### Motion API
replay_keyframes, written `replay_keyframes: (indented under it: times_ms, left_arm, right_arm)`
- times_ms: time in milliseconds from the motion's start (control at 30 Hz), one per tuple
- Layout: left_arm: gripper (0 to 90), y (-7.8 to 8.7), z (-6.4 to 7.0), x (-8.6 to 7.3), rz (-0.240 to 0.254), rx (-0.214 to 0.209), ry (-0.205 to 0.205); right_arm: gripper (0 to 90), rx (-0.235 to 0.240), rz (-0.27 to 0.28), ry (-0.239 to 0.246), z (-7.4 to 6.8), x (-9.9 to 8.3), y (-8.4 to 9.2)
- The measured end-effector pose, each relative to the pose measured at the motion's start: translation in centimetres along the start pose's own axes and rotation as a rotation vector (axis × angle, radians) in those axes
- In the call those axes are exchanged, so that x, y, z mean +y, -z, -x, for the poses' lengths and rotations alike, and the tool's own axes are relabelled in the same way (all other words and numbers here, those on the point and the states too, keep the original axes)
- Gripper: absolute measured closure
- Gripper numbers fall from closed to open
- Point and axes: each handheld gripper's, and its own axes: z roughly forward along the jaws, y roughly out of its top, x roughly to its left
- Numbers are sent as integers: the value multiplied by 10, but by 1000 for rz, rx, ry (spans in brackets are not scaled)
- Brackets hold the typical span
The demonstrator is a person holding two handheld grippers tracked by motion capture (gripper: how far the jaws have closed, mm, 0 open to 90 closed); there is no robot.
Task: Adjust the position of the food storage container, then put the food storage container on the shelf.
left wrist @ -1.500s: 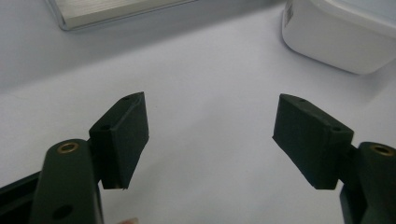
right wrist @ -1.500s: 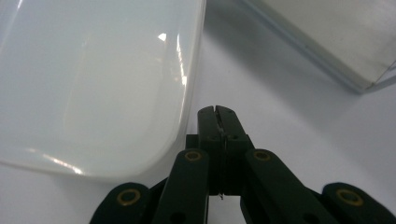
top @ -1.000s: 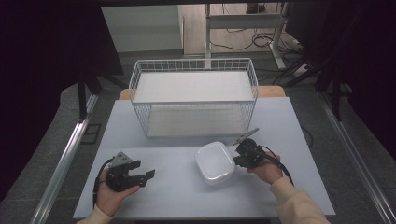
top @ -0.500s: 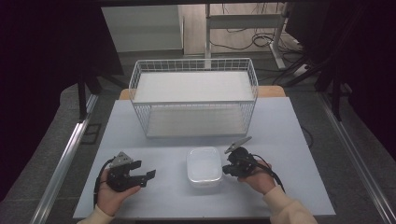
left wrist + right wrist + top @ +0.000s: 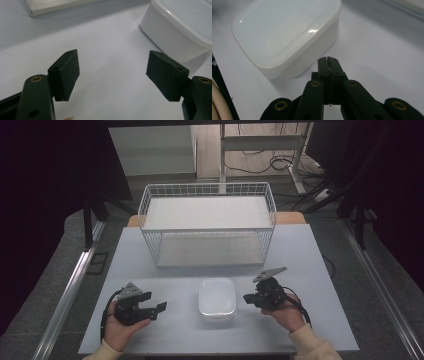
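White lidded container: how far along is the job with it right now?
Done: the white lidded container sits square on the table, lid on, between both grippers. In hand: nothing; the right gripper is shut just beside its wall, apart from it, and the left gripper is open on bare table. Left: probably gripping it and lifting it toward the wire basket, which holds no container.

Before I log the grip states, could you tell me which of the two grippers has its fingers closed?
The right gripper, beside the white lidded container, has its fingers pressed together on nothing; the left gripper stands wide open.
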Motion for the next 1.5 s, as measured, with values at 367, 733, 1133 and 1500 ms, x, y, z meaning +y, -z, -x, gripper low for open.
replay_keyframes:
  times_ms: [367, 733, 1133, 1500]
  left_arm:
    - [255, 4, 2, 6, 23, -15, 44]
    - [247, 4, 5, 14, 24, -49, 88]
    - [246, -2, 18, 25, 16, -88, 90]
    - [230, -7, 24, 29, 0, -110, 95]
  right_arm:
    - [426, -32, 198, -57, -6, -17, 24]
    - [290, 47, 254, -118, -4, -21, 23]
    - [254, 65, 293, -137, -4, -18, 28]
    - [248, 64, 278, -140, -7, -15, 24]
